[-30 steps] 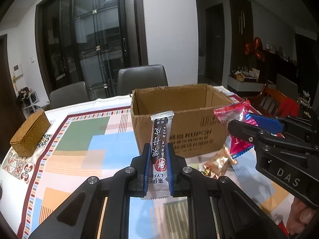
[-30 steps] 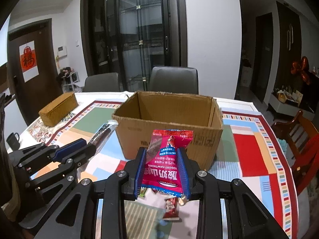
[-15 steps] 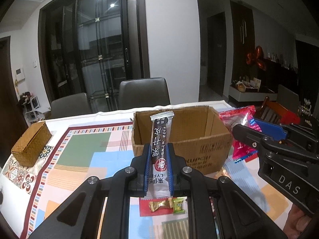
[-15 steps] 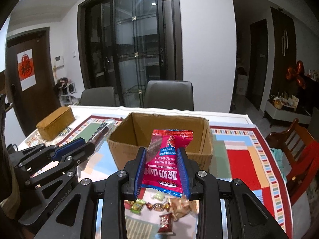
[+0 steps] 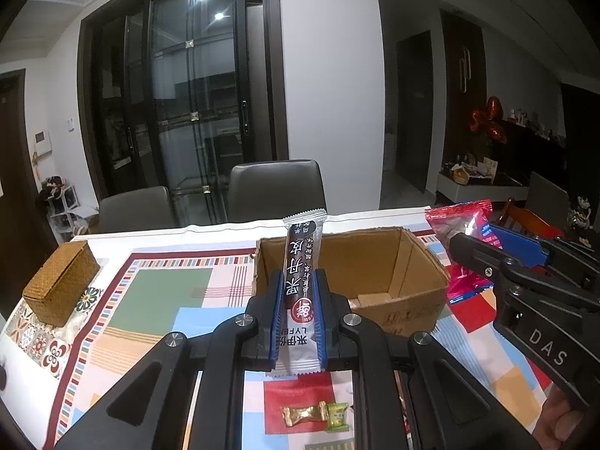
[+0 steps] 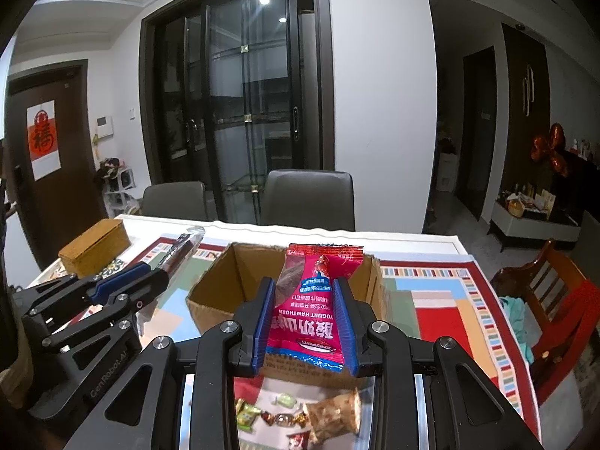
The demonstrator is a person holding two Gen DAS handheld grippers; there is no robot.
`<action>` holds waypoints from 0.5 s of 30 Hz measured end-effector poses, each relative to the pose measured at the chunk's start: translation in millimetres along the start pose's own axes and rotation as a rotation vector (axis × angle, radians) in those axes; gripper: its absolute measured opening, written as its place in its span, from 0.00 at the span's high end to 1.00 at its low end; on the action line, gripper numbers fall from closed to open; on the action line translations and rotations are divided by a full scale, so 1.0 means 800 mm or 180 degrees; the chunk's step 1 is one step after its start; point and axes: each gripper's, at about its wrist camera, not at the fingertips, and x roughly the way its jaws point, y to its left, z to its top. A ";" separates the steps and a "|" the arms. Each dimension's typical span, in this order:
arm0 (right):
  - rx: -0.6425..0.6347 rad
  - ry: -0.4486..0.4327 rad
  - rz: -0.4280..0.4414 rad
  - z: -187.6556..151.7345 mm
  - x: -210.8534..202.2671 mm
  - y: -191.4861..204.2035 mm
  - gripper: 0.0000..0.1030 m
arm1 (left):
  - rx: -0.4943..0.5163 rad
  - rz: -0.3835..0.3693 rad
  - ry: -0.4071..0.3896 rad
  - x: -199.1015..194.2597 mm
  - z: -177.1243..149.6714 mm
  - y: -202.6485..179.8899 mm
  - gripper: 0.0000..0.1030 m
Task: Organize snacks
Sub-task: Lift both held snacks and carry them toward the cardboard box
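My left gripper is shut on a long dark and silver snack bar, held upright in front of the open cardboard box. My right gripper is shut on a red yogurt hawthorn packet, also upright, just before the box. The right gripper shows at the right of the left wrist view, the left gripper at the left of the right wrist view. The box looks empty inside. Loose wrapped candies lie on the tablecloth below both grippers.
A woven wicker box stands at the table's left side. Two dark chairs stand behind the table. A wooden chair stands at the right. The patterned tablecloth covers the table.
Both grippers have risen with their snacks, so I now look down into the box. More loose candies show on the cloth below.
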 end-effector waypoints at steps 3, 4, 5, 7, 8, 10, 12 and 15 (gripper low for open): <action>0.0009 -0.0022 -0.0015 0.005 0.004 -0.002 0.68 | -0.0014 0.0001 -0.0011 0.007 0.007 0.001 0.85; 0.0014 -0.0029 -0.0017 0.007 0.005 -0.002 0.68 | -0.0016 0.0005 -0.0014 0.009 0.009 0.002 0.85; 0.0013 -0.0037 -0.0022 0.010 0.007 -0.003 0.68 | -0.0015 0.0008 -0.0019 0.012 0.013 0.002 0.85; -0.0001 -0.0049 -0.0041 0.014 0.011 -0.005 0.68 | -0.0015 0.0011 -0.0030 0.018 0.017 0.002 0.85; -0.0002 -0.0052 -0.0048 0.017 0.014 -0.006 0.68 | -0.0022 0.0013 -0.0036 0.022 0.019 0.003 0.85; -0.0003 -0.0057 -0.0067 0.022 0.021 -0.009 0.68 | -0.0039 0.0014 -0.0037 0.028 0.023 0.005 0.85; 0.0004 -0.0062 -0.0086 0.025 0.026 -0.013 0.68 | -0.0059 0.0005 -0.0028 0.036 0.029 0.006 0.85; 0.0018 -0.0065 -0.0117 0.030 0.035 -0.018 0.68 | -0.0056 0.0014 -0.0013 0.047 0.032 0.005 0.85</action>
